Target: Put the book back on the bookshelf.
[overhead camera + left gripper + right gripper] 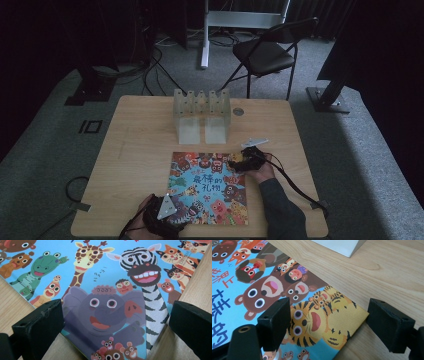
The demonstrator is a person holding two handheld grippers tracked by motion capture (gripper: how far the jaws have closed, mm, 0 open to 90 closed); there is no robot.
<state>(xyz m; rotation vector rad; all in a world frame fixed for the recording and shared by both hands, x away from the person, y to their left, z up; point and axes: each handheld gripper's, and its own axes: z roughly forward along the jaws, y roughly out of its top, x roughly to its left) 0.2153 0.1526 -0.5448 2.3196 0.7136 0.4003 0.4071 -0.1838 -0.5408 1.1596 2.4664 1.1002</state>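
— tongs first, left to right?
— left gripper [167, 212] sits at the near left corner of the colourful picture book with cartoon animals on its cover [210, 187], jaws spread wide, one over the cover, one over bare wood.
— and the book?
— flat on the light wooden table [135, 150], near the front edge, in front of a translucent plastic rack [201, 114].
— the other?
— right gripper [245, 161] straddles the far right corner, jaws spread apart too, the tiger corner between them.
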